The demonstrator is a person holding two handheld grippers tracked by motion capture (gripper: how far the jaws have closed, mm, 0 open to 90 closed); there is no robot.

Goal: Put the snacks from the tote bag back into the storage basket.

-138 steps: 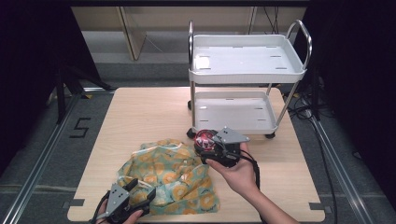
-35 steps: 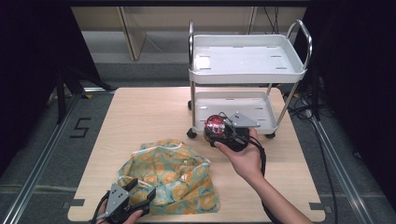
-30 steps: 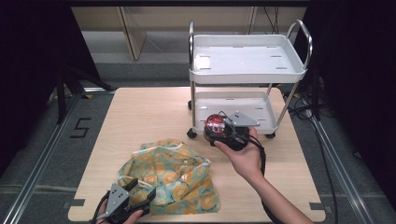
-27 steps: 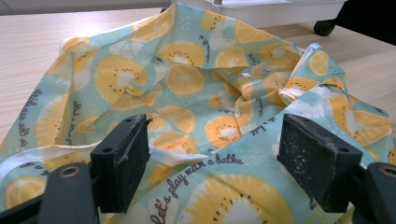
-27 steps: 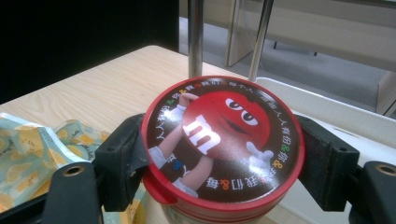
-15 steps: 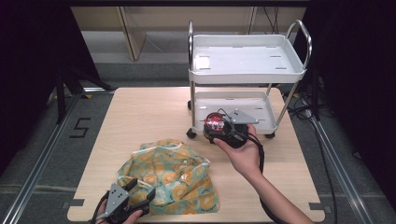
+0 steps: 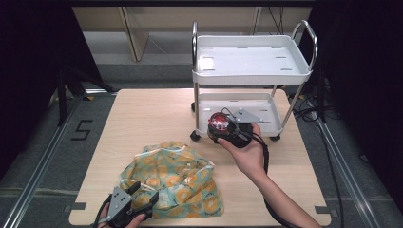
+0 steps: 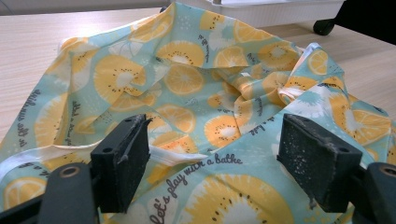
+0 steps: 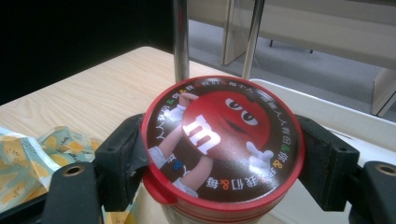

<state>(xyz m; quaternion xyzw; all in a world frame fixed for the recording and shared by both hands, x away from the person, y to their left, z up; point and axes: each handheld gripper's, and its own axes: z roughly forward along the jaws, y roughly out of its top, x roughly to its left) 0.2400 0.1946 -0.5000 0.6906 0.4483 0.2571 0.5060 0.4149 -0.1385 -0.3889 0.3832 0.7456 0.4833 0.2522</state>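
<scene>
Right gripper [image 7: 219, 127] is pinching the candy tub [image 9: 223, 147] beside the cart [image 7: 252, 71], probably shelving it; left gripper [image 8: 224, 161] is gaping over the cloth [image 8: 196, 88].

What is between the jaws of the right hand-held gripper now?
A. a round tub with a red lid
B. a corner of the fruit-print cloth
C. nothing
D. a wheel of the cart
A: in the right gripper view the right hand-held gripper has its jaws pressed on both sides of the red-lidded tub.
</scene>
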